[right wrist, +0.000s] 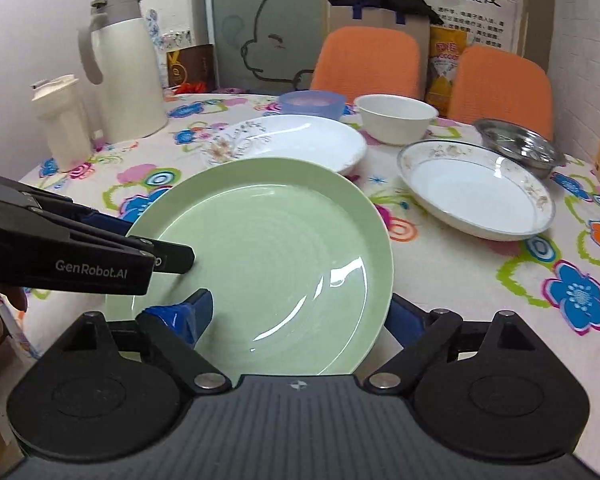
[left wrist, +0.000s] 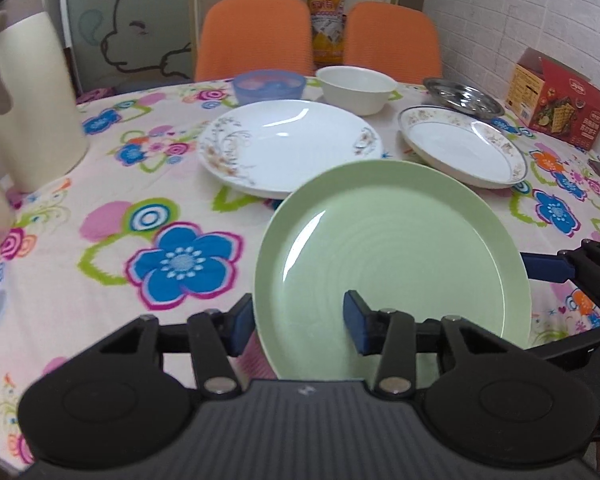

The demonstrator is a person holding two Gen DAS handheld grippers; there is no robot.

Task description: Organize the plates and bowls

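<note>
While both tools gripped it, the green plate (left wrist: 392,264) sat directly ahead of them, tilted, its near rim between the fingers. Left tool (left wrist: 300,326): blue pads straddled the plate's near-left rim, one under, one over; clamped, by appearance. Right tool (right wrist: 300,316): the same across the near-right rim, pads closed on the edge.

Item ahead of the plate, just beyond its far rim: floral white plate (left wrist: 288,146), lying flat, the likeliest stacking base. Ahead-right: gold-rimmed plate (left wrist: 464,146), with a steel dish (left wrist: 464,96) behind it. Further ahead: blue bowl (left wrist: 269,86) and white bowl (left wrist: 356,88), side by side.

Room: the surface (left wrist: 100,208) to the left of the tools lay bare up to the cream jugs (right wrist: 120,76); the short forward path to the floral plate looked unobstructed.
</note>
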